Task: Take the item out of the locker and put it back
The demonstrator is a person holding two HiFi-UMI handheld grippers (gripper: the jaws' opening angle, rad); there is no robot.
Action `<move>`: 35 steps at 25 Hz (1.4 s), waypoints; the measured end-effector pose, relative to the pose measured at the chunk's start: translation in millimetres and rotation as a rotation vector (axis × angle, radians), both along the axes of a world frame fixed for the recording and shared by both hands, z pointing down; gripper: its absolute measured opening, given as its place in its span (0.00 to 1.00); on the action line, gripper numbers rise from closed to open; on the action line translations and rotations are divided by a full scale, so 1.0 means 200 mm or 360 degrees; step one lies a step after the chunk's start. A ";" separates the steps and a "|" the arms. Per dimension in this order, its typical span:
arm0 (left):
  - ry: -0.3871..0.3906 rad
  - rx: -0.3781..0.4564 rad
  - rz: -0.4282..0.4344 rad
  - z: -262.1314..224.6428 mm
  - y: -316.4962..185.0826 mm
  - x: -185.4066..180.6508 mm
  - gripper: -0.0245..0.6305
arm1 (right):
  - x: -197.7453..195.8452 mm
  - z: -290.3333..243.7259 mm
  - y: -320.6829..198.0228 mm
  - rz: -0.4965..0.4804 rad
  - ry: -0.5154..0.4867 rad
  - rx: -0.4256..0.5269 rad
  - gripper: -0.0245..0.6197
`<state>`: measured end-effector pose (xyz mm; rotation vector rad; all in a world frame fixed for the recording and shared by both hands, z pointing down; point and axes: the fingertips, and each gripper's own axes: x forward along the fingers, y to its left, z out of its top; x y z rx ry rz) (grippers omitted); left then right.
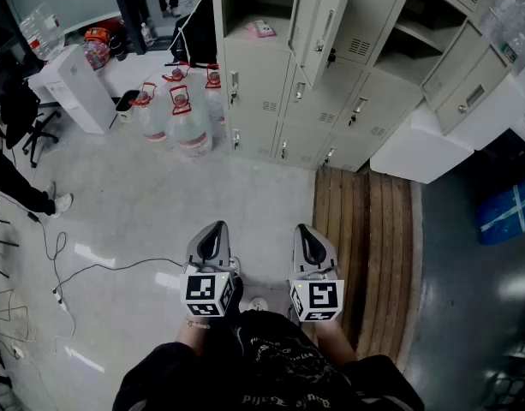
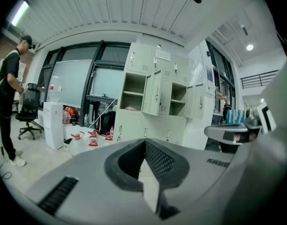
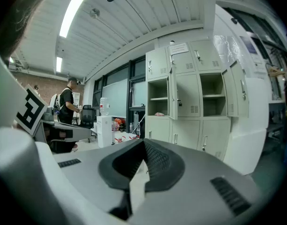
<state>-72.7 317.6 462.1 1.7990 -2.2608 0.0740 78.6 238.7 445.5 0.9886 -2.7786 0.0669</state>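
Note:
A bank of beige lockers [image 1: 331, 67] stands some way ahead of me. One upper compartment has its door [image 1: 320, 24] swung open, and a small pink item [image 1: 262, 29] lies on its shelf; the same pink item [image 2: 129, 108] [image 3: 158, 113] is far off in both gripper views. My left gripper [image 1: 212, 242] [image 2: 144, 142] and right gripper [image 1: 312, 245] [image 3: 144, 142] are held side by side close to my body, well short of the lockers. Both have their jaws together with nothing between them.
Several large water jugs [image 1: 181, 114] stand on the floor left of the lockers, next to a white dispenser [image 1: 78, 88]. A wooden pallet [image 1: 365, 229] lies ahead on the right. Cables [image 1: 56, 264] trail across the floor at left, where a person [image 2: 7, 93] stands.

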 end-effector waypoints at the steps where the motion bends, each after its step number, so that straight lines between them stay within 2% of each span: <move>1: -0.0005 -0.0001 -0.0004 -0.01 0.02 0.02 0.05 | 0.02 0.00 0.03 -0.0002 -0.0002 -0.0010 0.04; 10: -0.0047 0.0011 -0.0033 -0.04 0.13 0.07 0.05 | 0.01 0.02 0.17 -0.0079 0.0012 -0.0027 0.04; 17: -0.0037 0.0044 -0.0018 -0.07 0.08 -0.06 0.05 | -0.08 -0.03 0.10 -0.0003 -0.0053 -0.0010 0.05; 27: -0.0064 0.0092 0.0131 -0.12 -0.22 -0.39 0.05 | -0.37 -0.09 -0.15 0.0147 -0.0158 -0.0008 0.05; 35: -0.0064 0.0108 0.0180 -0.12 -0.37 -0.73 0.05 | -0.72 -0.07 -0.23 0.0134 -0.0135 0.0024 0.05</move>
